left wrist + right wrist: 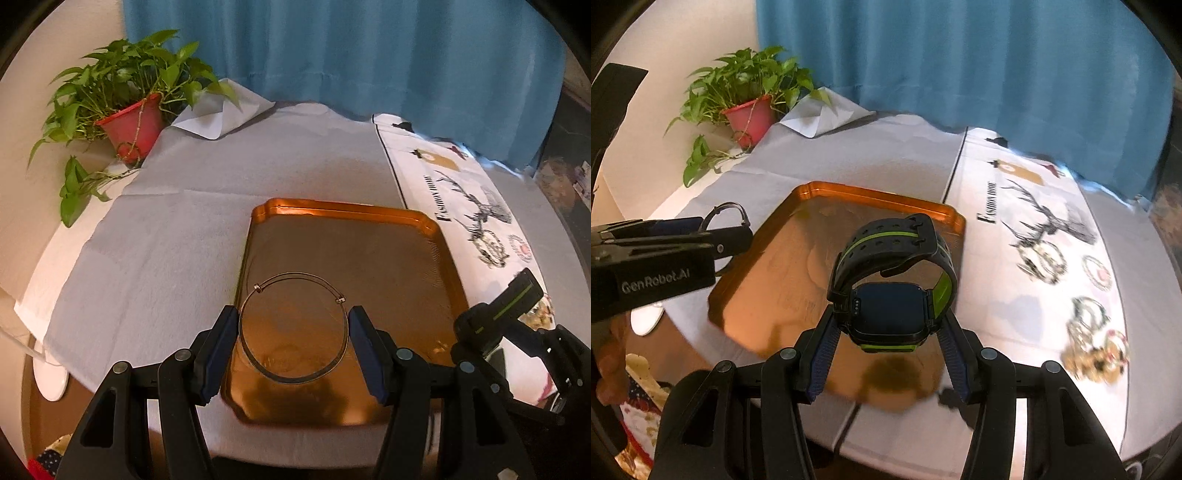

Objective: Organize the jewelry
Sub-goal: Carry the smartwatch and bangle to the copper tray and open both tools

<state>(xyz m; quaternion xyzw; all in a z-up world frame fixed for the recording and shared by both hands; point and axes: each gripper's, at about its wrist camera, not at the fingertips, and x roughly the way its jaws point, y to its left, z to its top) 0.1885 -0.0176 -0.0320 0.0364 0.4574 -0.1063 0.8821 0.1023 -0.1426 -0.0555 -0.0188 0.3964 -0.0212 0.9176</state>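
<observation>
My left gripper (293, 345) is shut on a thin metal bangle (258, 365) with two small beads, held by its sides above the near end of the copper tray (369, 251). My right gripper (886, 345) is shut on a black smartwatch (890, 314) with a green-striped strap, hanging over the tray (798, 266). In the right wrist view the left gripper (727, 229) shows at the left with the bangle (737, 210). In the left wrist view the watch (513, 295) and right gripper appear at the right edge.
A grey cloth (155, 236) covers the table. A white printed cloth (1034, 236) on the right carries several bracelets (1097, 343). A potted plant (129, 122) stands at the back left before a blue curtain (351, 55). A white round object (50, 380) sits at the left edge.
</observation>
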